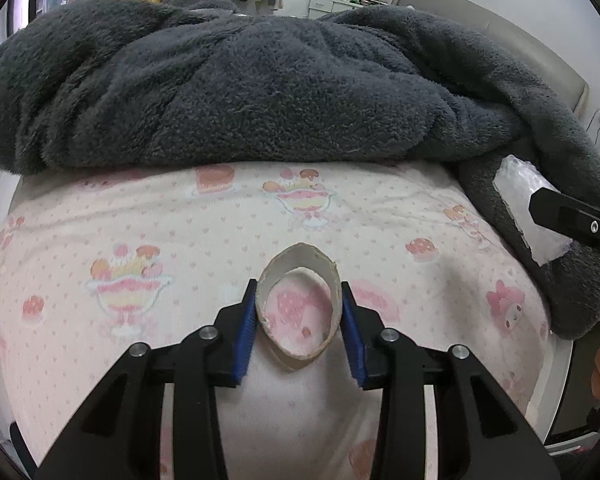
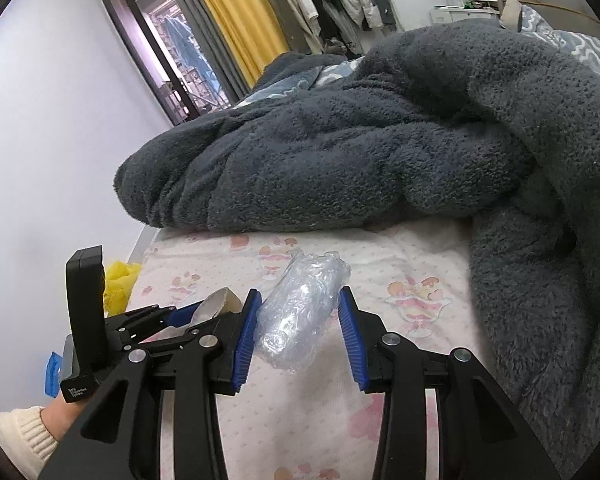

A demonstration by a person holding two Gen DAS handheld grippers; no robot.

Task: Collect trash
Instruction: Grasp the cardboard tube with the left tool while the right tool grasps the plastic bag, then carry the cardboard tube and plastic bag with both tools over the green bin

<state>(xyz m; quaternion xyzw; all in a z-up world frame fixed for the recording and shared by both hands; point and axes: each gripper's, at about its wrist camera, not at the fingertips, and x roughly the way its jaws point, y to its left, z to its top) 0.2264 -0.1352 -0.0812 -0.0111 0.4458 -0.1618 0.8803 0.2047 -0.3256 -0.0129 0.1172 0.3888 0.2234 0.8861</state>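
Cardboard tube (image 1: 300,308), squashed to oval, sits lower centre of left wrist view, pinched between blue pads of left gripper (image 1: 299,322) fingers, over pink dessert-print bed sheet (image 1: 160,240). Clear plastic wrap bundle (image 2: 300,312) lies between right gripper (image 2: 298,334) fingers at lower centre of right view; left pad touches, right pad shows slight gap, grip looks loose. Dark fleece blanket (image 1: 260,88) heaped across upper frame. Judged midway: both trash pieces picked up, no bin in view, disposal remains.
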